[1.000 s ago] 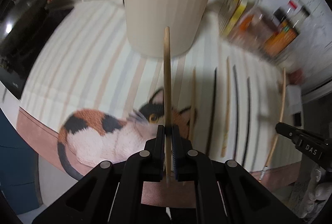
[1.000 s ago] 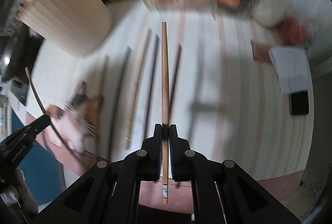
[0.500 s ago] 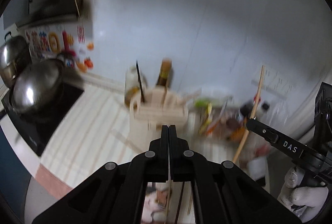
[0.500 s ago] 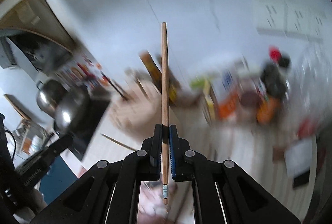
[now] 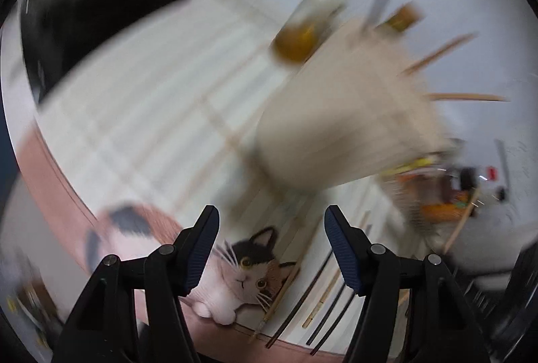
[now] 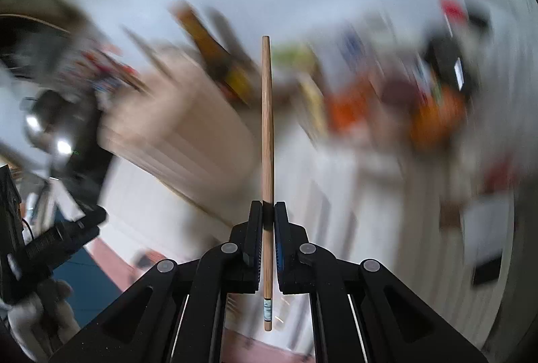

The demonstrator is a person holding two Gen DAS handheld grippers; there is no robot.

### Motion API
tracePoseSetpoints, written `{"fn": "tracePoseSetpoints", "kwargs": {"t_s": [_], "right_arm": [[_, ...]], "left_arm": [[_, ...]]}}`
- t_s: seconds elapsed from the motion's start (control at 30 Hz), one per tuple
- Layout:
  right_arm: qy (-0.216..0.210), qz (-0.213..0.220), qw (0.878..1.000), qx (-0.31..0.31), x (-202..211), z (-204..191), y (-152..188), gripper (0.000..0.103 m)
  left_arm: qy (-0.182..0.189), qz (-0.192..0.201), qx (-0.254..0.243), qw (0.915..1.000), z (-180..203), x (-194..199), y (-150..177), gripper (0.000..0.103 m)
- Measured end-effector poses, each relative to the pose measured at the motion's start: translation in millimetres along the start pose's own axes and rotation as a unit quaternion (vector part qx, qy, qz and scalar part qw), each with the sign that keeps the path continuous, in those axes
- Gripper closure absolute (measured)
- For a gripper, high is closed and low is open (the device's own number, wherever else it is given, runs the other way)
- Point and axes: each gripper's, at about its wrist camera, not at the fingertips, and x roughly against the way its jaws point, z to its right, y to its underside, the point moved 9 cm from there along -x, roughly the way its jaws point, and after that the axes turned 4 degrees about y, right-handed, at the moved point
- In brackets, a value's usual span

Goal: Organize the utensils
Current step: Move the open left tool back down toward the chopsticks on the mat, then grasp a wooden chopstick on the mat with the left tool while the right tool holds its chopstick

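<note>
Now standing spread wide with nothing between the blue pads, left gripper [image 5: 270, 248] having let go of the wooden chopstick clamped there a second ago, and tipped back down toward the counter after facing the wall half a second ago. Hovering above the cat-print mat [image 5: 242, 279], just short of the beige ribbed utensil holder [image 5: 339, 124], with thin wooden sticks [image 5: 467, 97] poking out of the holder's top, all heavily blurred. Lying side by side on the striped cloth beside the cat picture, a row of loose chopsticks [image 5: 302, 292], some dark, some wooden. Clenching a wooden chopstick [image 6: 267, 127] near its lower end, right gripper [image 6: 267, 242], the stick pointing straight ahead and up, its banded tip hanging below the jaws. Sitting blurred behind and left of that stick, the same holder [image 6: 175, 134]; showing at the lower left edge, the other black tool [image 6: 60, 235].
</note>
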Motion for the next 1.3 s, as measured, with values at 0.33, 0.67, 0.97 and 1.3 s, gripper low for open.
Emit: {"fn": "tracePoseSetpoints", "kwargs": {"t_s": [0.33, 0.67, 0.97, 1.3], "right_arm": [[0.108, -0.112, 0.986, -0.061, -90, 107, 58, 0.096], [0.146, -0.131, 0.979, -0.050, -112, 133, 74, 0.096], [0.132, -0.150, 0.979, -0.028, -117, 137, 100, 0.096], [0.098, -0.184, 0.978, 0.001, -110, 136, 158, 0.096]], "left_arm": [[-0.088, -0.043, -0.007, 0.9952, 18, -117, 32, 0.040], [-0.185, -0.005, -0.080, 0.9795, 28, -148, 40, 0.091], [-0.171, -0.037, -0.123, 0.9769, -19, -118, 94, 0.098], [-0.114, -0.121, -0.132, 0.9772, -63, -76, 184, 0.095]]}}
